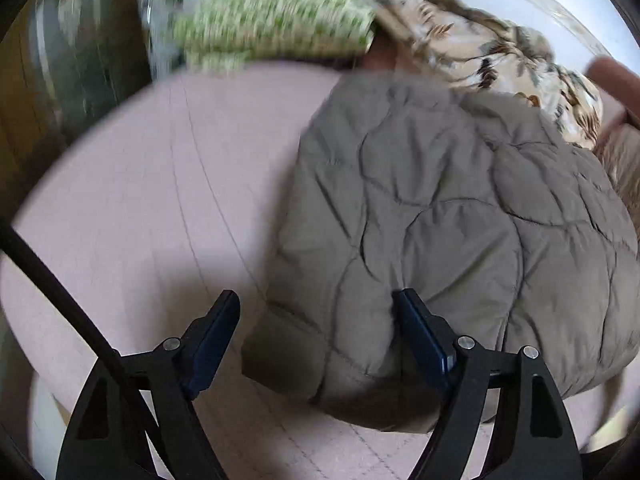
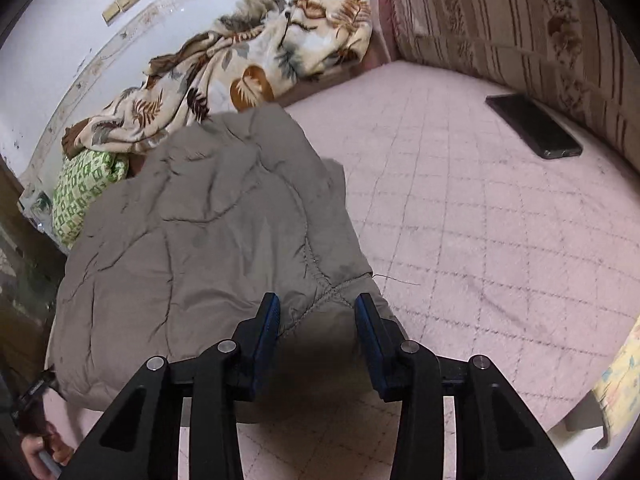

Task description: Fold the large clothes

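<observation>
Quilted grey-brown jacket (image 2: 208, 220) lies bunched in a puffy heap on the pink quilted bed cover (image 2: 480, 240), its stitched seams curving across the padded panels. In the right wrist view the right tool (image 2: 316, 312) sits at the jacket's near edge with its jaws partly apart and a fold of the fabric between them; whether the blue pads (image 2: 268, 328) press on the cloth I cannot tell. In the left wrist view the left tool (image 1: 316, 312) stands wide open over the jacket's other near corner (image 1: 320, 360), the right-hand pad against the fabric and the left-hand one over bare cover. Beyond the jacket lie a leaf-patterned blanket (image 2: 248, 56) and a green-and-white patterned pillow (image 2: 80, 196), touching its far side. A dark phone (image 2: 534, 126) rests well apart beside a striped floral cushion (image 2: 500, 20).
</observation>
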Tool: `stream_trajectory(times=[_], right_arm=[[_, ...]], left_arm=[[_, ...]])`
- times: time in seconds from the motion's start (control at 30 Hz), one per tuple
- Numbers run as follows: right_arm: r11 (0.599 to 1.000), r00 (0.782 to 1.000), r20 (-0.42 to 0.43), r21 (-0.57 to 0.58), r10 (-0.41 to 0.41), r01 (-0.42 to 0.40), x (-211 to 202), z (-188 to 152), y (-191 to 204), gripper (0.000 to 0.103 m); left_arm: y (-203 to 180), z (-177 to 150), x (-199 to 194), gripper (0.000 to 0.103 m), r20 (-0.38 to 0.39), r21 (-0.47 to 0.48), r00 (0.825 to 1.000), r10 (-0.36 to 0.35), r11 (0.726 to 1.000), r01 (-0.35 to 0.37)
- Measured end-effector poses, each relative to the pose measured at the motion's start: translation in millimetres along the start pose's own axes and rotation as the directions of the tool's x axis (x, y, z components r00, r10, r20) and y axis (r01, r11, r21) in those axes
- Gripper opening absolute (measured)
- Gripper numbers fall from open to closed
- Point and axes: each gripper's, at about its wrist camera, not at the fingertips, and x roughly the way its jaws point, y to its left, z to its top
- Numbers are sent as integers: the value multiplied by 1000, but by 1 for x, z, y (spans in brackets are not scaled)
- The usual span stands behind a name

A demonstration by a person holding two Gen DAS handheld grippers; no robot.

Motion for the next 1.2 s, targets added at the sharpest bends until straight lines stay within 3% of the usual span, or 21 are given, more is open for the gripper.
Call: stream_trajectory(times=[0.13,0.23,0.33,0.53,0.6,0.67,0.73,0.97,1.2], right_arm=[[999,998,60,-28,-24,25,-14,0,6,43],[991,983,180,-123,-29,52,-38,0,29,43],[980,976,213,-199,39,5,-42,-3,54,47],[946,984,136,-319,111,-63,-13,-11,118,50],[936,987,128,-349,94,-44,-2,-16,134,66],[931,995,86,-364,56,-21,17,-21,141,79],[923,999,28,-385,20,-7,36,-28,143,81],[915,1000,17,-402,4,3,46,-27,142,83],[920,999,40,-393,17,0,33,-33,142,83]], left_arm=[[-1,4,-16,81,86,-15,996,37,999,-36],[-21,3,-48,81,256,32,964,75,996,-86],[-52,-3,-63,81,338,102,941,12,994,-49],[-134,-16,-49,81,289,261,950,-117,965,40],[-152,-17,-31,81,233,272,965,-122,961,55],[-159,-25,-15,82,188,267,979,-80,963,27],[-163,-28,-4,84,164,276,984,-65,961,18],[-170,-29,7,85,169,302,984,-46,953,-7],[-160,-38,-6,85,193,293,979,-58,956,-1]])
